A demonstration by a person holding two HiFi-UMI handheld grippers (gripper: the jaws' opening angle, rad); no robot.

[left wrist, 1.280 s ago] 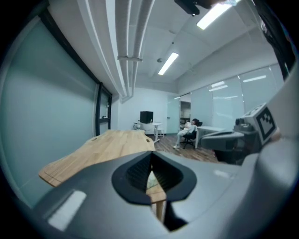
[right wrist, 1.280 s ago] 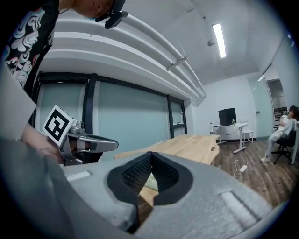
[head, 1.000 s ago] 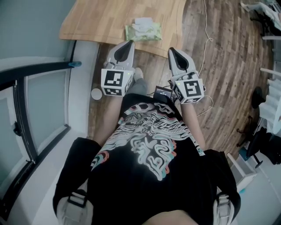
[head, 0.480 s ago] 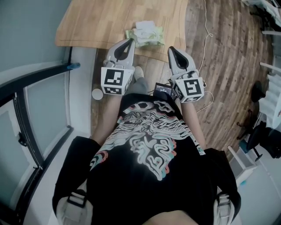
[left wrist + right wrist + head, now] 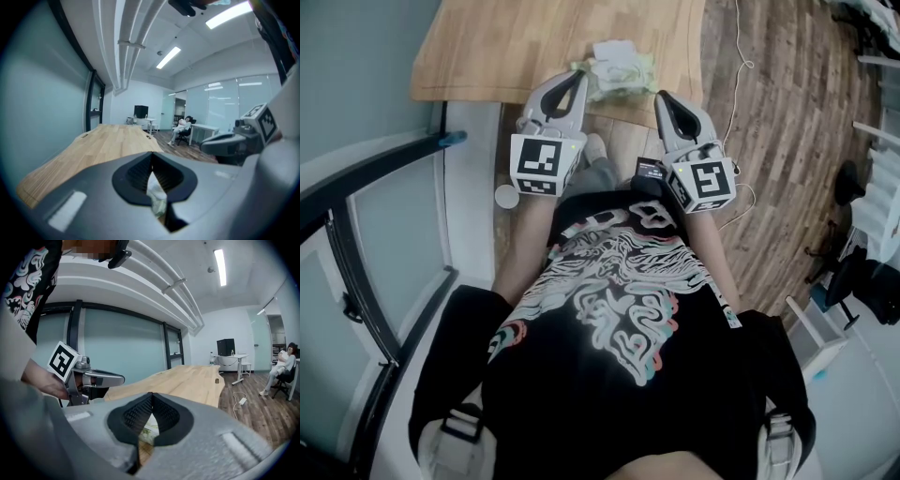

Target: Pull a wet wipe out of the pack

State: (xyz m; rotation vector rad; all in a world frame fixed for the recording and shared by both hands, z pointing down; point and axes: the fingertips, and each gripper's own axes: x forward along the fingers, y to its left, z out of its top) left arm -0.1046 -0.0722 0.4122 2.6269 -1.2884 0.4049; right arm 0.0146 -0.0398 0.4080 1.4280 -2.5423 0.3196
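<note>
The pack of wet wipes point(image 5: 619, 73) is lying on the wooden bench point(image 5: 534, 42), close to the edge nearest the person, with a white piece showing on its top.

The left gripper point(image 5: 578, 79) is pointing at the pack's left end. From the head view its tip is overlapping that end, and I cannot tell whether it is touching. Its jaws are pressing together at the tips and holding nothing. In the left gripper view the pack point(image 5: 157, 197) is showing only through the gap behind the closed tips of the left gripper point(image 5: 151, 154), with the bench point(image 5: 108, 140) stretching away beyond.

The right gripper point(image 5: 662, 97) is hanging just to the right of the pack, near the bench edge and apart from the pack. Its jaws are also meeting at the tips, gripping nothing. In the right gripper view the pack point(image 5: 149, 432) is peeking through the gap below the tips of the right gripper point(image 5: 151, 393), and the bench point(image 5: 197, 378) is running off ahead.

A white cable point(image 5: 737, 94) is trailing across the wooden floor point(image 5: 778, 141) to the right. A seated person point(image 5: 281, 371) is resting in a chair far across the room.
</note>
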